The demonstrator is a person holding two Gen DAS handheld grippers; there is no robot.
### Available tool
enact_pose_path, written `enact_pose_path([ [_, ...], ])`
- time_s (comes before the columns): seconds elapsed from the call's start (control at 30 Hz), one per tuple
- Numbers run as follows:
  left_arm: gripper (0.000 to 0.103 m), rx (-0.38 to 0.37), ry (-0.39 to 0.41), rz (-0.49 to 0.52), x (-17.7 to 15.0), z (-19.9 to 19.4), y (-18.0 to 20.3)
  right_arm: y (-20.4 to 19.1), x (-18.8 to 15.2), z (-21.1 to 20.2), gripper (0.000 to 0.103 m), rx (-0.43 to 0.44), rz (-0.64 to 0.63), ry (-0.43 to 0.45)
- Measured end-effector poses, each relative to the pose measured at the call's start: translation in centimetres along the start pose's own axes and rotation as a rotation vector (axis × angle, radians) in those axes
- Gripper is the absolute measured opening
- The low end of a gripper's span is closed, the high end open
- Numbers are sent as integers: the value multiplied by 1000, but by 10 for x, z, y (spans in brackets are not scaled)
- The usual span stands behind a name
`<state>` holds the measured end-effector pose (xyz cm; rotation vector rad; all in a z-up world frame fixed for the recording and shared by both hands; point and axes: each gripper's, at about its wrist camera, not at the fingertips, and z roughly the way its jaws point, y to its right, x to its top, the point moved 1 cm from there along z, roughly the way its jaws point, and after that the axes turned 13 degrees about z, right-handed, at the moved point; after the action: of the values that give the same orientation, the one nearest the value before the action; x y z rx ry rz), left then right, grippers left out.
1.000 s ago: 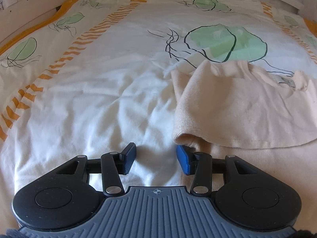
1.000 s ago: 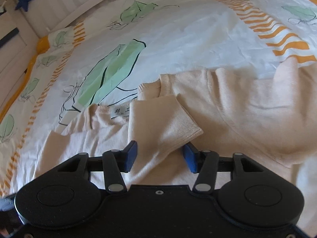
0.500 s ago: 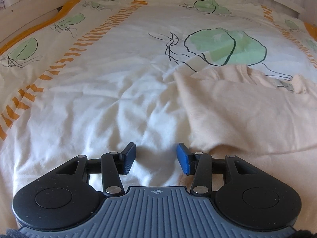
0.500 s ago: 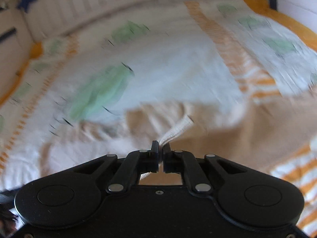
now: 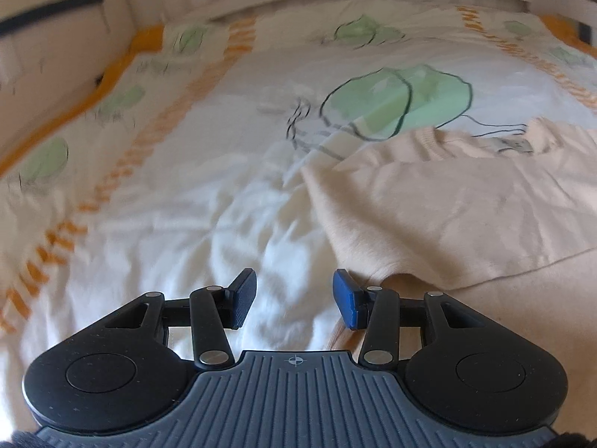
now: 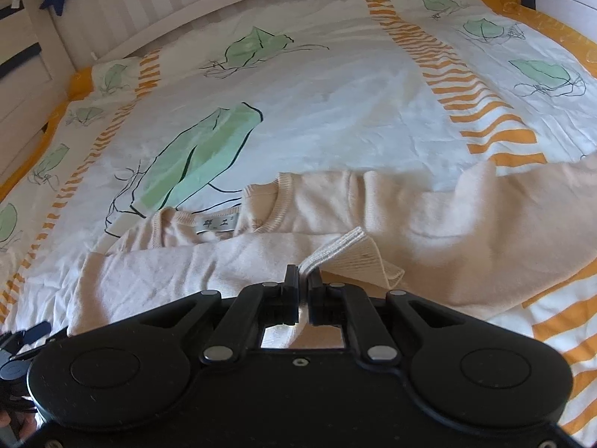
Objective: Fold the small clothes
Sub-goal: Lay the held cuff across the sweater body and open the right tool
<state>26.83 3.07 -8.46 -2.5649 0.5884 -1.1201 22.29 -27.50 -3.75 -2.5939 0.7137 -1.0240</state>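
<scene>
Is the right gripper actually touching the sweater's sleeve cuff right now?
Touching. In the right wrist view the right gripper is shut on the ribbed sleeve cuff, whose edge runs down between the closed pads.

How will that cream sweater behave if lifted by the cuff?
Probably floppy: the sweater lies creased and folded on the duvet. Likely light: the cuff stays up pinched in the right tool. The ribbed knit should resist slipping.

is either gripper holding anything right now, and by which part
The right gripper is shut on the beige sweater, pinching the ribbed sleeve cuff. The left gripper is open and holds nothing.
</scene>
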Motion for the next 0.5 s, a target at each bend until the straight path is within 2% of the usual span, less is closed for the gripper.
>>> enact_pose_path([
  [0.17,44,20,-25,23,3,3,3,0,-2,0,12,3,8,0],
  [0.3,44,-44,-23,-1,-7,-17,-6,4,-1,0,12,-3,17,0],
  [0.4,44,-85,16,71,-10,-30,2,6,-2,4,12,-4,24,-11],
  [0.5,45,-60,44,166,-6,-29,21,6,-4,5,12,-2,24,-17],
])
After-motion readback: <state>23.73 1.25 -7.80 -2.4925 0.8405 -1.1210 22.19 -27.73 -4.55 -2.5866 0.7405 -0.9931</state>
